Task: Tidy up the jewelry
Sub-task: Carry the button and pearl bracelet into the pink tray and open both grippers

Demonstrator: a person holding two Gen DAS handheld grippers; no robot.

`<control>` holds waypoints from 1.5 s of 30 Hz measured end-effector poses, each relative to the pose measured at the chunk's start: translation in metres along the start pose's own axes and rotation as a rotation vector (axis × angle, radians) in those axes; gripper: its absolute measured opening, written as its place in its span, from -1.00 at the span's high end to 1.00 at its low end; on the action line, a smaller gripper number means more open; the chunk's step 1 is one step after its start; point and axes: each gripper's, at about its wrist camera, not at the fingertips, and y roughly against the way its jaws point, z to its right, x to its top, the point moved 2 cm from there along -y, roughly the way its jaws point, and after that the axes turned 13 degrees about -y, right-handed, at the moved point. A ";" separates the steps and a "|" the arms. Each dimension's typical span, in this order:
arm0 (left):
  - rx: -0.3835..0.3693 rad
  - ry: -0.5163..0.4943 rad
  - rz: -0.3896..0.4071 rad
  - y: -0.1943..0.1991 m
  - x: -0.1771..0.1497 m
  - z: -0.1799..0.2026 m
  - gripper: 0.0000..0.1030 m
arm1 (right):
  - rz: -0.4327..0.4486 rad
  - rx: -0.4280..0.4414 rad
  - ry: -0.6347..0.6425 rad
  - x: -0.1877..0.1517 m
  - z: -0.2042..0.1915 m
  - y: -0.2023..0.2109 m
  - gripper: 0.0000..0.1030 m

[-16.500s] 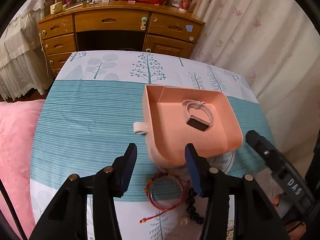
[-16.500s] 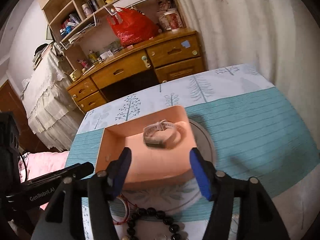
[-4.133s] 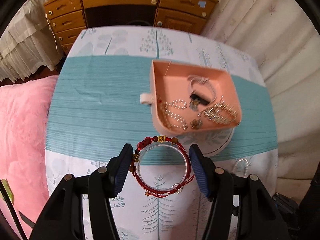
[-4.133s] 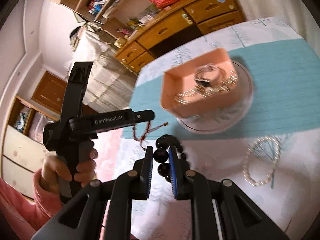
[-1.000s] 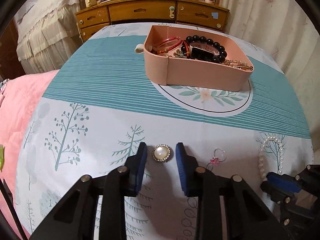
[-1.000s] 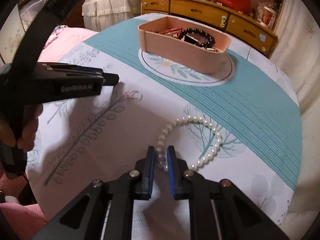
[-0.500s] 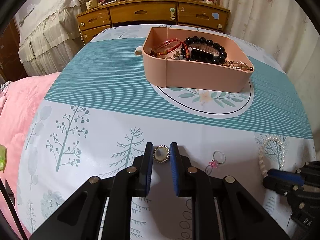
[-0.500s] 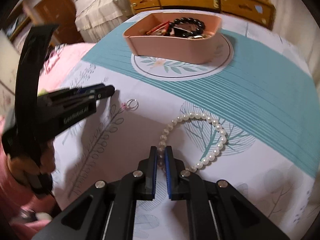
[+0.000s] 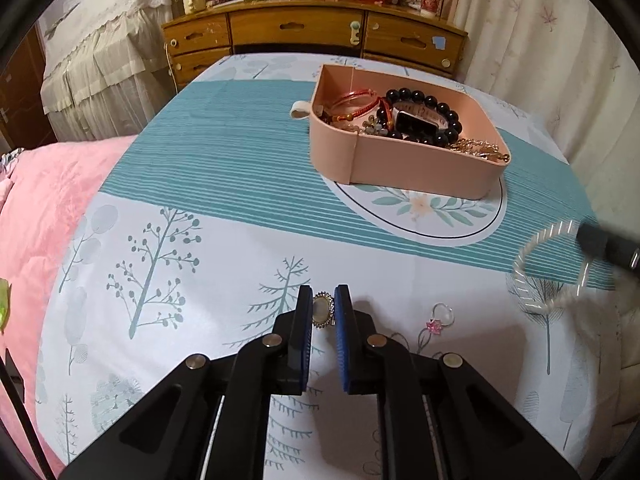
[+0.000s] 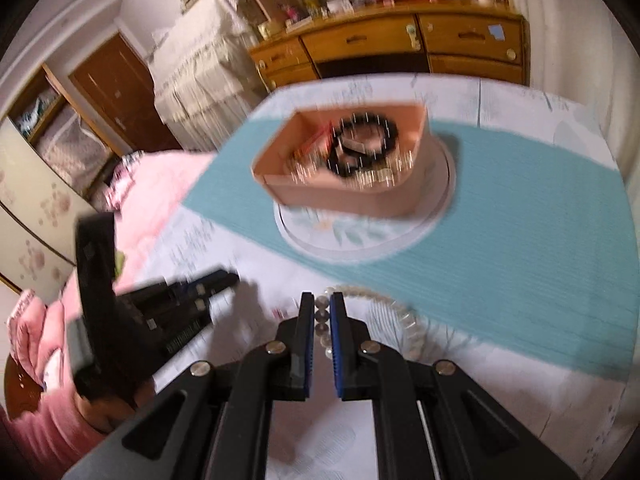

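My left gripper (image 9: 323, 312) is shut on a round pearl brooch (image 9: 322, 311) with a gold rim, just above the tablecloth. My right gripper (image 10: 321, 316) is shut on a white pearl bracelet (image 10: 404, 316) and holds it lifted; in the left wrist view the bracelet (image 9: 536, 276) hangs blurred at the right edge. The pink tray (image 9: 416, 168) stands further back with a black bead bracelet (image 9: 432, 102), a watch and red string bracelets inside. A small ring with a pink stone (image 9: 440, 318) lies on the cloth right of the left gripper.
A wooden dresser (image 9: 312, 36) stands behind the table, a curtain at the right, a pink quilt (image 9: 40, 208) at the left. The tray sits on a round floral print (image 9: 420, 216) of the tablecloth.
My left gripper has closed on the brooch. My right gripper has lifted the pearl bracelet off the cloth and is moving fast; its view is blurred.
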 end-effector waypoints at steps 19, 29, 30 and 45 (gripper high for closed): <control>-0.027 0.043 0.175 0.046 0.077 -0.020 0.83 | 0.232 0.092 0.077 0.076 -0.046 0.012 0.86; -0.075 0.068 0.282 0.033 0.126 -0.031 0.83 | 0.288 0.033 0.057 0.096 -0.037 0.000 0.85; -0.084 0.065 0.288 0.032 0.131 -0.031 0.83 | 0.291 0.028 0.049 0.097 -0.035 0.000 0.85; -0.060 0.063 0.177 0.015 0.135 -0.030 -0.36 | 0.233 -0.093 -0.019 0.082 -0.011 -0.014 0.49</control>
